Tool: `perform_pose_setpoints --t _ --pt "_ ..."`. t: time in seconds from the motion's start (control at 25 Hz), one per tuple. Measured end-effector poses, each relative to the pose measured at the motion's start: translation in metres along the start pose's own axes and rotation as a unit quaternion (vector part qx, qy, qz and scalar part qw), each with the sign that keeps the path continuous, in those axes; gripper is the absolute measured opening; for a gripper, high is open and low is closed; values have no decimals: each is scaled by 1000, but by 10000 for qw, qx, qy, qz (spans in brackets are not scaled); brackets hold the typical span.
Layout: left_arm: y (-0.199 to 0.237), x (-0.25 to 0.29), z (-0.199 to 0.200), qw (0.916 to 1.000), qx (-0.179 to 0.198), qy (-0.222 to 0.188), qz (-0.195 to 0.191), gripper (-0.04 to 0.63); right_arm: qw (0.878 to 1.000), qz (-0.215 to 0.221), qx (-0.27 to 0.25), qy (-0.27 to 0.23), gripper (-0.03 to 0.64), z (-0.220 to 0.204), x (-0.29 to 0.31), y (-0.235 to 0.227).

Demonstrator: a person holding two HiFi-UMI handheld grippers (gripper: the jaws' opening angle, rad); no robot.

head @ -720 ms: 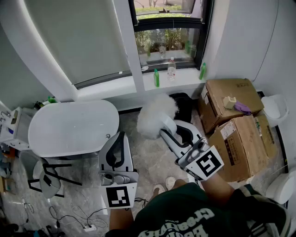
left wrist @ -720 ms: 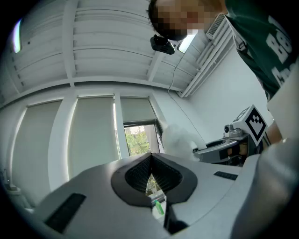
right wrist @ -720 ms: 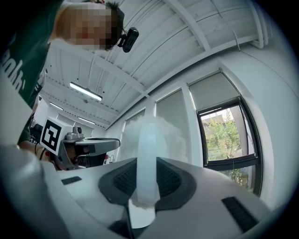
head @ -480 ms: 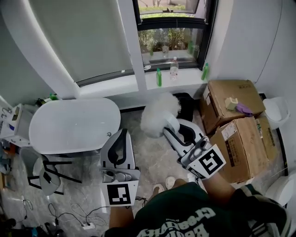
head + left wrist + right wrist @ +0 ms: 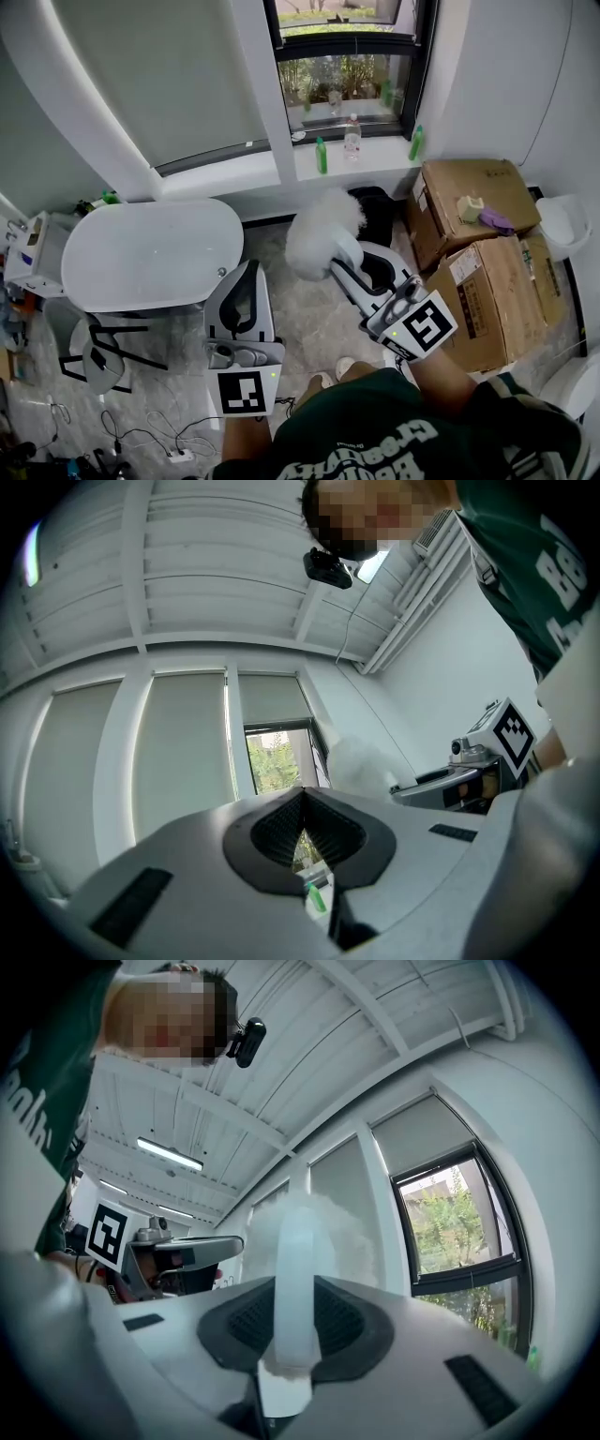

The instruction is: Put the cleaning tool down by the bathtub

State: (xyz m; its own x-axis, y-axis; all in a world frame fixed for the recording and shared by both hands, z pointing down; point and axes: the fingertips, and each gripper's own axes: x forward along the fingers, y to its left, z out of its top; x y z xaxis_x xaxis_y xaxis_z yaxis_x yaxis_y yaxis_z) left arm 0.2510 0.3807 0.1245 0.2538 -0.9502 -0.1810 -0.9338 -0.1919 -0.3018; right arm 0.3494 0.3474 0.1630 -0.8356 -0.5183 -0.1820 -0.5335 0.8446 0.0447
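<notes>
Right claw [image 5: 345,262] clamps the handle of the fluffy white duster [image 5: 322,232] beside the bathtub [image 5: 150,255]; left claw [image 5: 246,274] seems closed, empty.

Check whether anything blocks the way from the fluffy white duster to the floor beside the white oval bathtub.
Nothing visible does. The fluffy white duster, clamped in the right claw, hangs right of the white oval bathtub, with only grey marble floor between. The left claw, shut, sits nearer the camera.
</notes>
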Motion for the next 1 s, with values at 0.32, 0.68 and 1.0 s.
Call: perform_pose_setpoints --t 0.32,0.68,1.0 --pt "-15 12 5 9999 79 -47 77 8 9999 77 90 -101 94 -4 -9 -17" --pt "-36 17 8 10000 -2 -80 34 8 9997 137 166 -78 94 -7 -28 -21" --pt "-48 24 7 10000 -12 -20 -68 9 9996 74 266 -105 94 -10 -36 -31"
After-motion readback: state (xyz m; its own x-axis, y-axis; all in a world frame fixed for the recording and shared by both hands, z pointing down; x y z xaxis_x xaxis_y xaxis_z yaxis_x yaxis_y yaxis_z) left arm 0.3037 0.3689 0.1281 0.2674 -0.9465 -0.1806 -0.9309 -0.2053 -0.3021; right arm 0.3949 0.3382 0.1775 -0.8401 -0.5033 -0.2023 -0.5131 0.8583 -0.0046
